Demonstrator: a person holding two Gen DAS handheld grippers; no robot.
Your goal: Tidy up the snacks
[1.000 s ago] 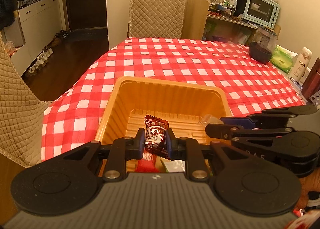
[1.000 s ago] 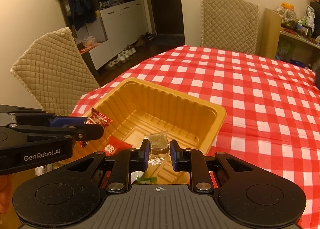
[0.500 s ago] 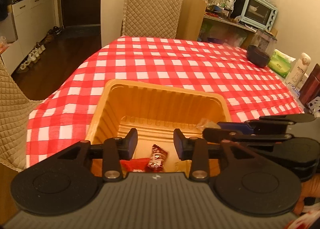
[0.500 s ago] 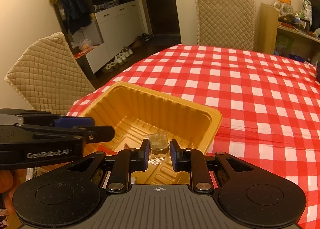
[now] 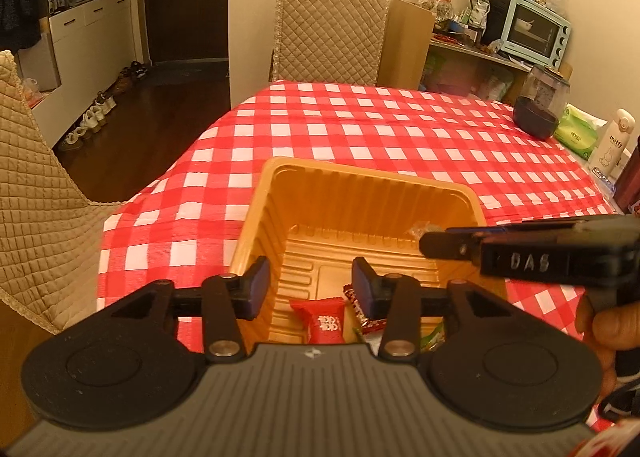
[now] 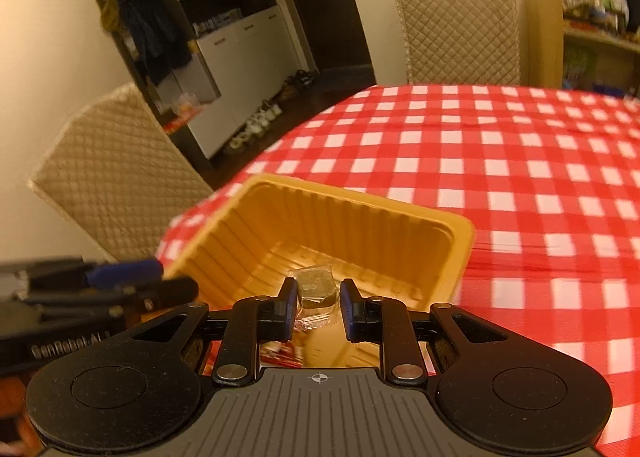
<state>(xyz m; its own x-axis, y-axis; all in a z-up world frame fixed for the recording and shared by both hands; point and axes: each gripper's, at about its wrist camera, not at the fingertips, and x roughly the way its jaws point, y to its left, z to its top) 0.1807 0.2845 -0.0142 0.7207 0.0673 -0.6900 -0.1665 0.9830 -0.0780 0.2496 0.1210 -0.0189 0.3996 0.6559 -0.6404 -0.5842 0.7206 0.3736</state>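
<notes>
With my left gripper (image 5: 310,284) released above the red snack packets (image 5: 325,319) near the yellow tray's (image 5: 362,181) near edge, my right gripper (image 6: 318,307) has just been opening around the clear-wrapped snack (image 6: 316,289), which could snag a pad.

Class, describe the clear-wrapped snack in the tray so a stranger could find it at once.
Start at the red-and-white checked tablecloth, then find the ribbed yellow plastic tray on it. Between the right gripper's just-opened jaws sits a dark round snack in a clear wrapper; unlike the red packet and brown bar, its wrapper is see-through.
</notes>
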